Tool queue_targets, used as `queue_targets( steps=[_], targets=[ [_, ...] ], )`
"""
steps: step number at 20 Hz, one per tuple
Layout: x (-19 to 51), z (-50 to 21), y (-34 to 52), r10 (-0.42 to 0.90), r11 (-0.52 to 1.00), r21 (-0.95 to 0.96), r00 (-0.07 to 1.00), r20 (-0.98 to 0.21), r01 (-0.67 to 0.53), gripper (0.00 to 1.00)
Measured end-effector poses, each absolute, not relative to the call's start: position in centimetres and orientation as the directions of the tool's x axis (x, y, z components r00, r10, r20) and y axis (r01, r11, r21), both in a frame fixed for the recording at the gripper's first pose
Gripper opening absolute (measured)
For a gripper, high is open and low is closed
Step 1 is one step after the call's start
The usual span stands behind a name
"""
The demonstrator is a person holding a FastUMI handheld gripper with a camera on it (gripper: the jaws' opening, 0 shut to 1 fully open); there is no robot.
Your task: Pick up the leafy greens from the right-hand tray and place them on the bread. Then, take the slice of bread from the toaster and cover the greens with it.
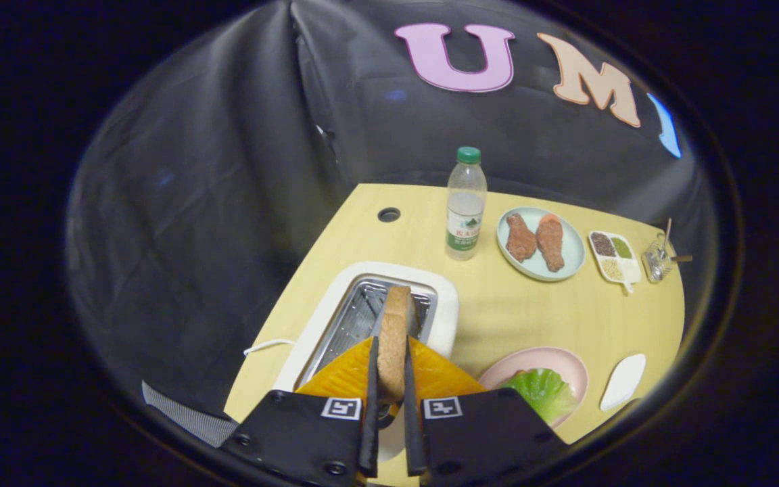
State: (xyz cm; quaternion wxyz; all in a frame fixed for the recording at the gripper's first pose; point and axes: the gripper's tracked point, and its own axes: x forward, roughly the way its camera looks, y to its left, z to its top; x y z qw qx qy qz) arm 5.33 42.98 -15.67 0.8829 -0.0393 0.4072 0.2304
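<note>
The two-finger gripper (390, 379) is closed narrowly on a tan slice of bread (393, 338), which stands on edge between the two fingers (370, 406), both of them pressing its flat faces. The slice is raised above the open slot of a white, rounded-corner toaster (445, 318) with a shiny metal wire rack inside; whether its lower edge still touches the rack cannot be told. A white cord (266, 346) trails from the toaster's near left side. The toaster sits on a pale yellow wooden table (538, 318) with a round cable hole near its far left corner. Just to the right of the fingers lies a pink round plate (565, 362) holding a ruffled green lettuce leaf (541, 392); the bread under the leaf is hidden. Beside that plate, further right, is a small white oblong dish (623, 381). Beyond the toaster stands a clear plastic water bottle with a green cap (465, 206), upright. To its right is a pale blue round plate (569, 260) carrying two brown drumstick-shaped pieces (537, 240), then a white divided condiment tray (614, 257) with dark, green and pale fillings, and a small clear glass holder (658, 260) with utensils.
</note>
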Motion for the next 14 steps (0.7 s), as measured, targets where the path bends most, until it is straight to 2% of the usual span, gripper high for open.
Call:
queue_targets(
  steps=[2,4,6,10,14],
  targets=[
    [5.1,-16.0,42.6,0.36,0.896,0.125,0.533,-0.766,-0.426,0.2],
    [5.0,-16.0,42.5,0.362,0.899,0.143,0.519,-0.774,-0.413,0.2],
    [4.7,-15.8,43.1,0.394,0.891,0.186,0.503,-0.77,-0.414,0.12],
    [4.6,-15.1,43.1,0.452,0.873,0.268,0.473,-0.756,-0.407,0.12],
    [6.3,-11.6,42.4,0.494,0.866,0.329,0.54,-0.681,-0.377,0.12]
  ],
)
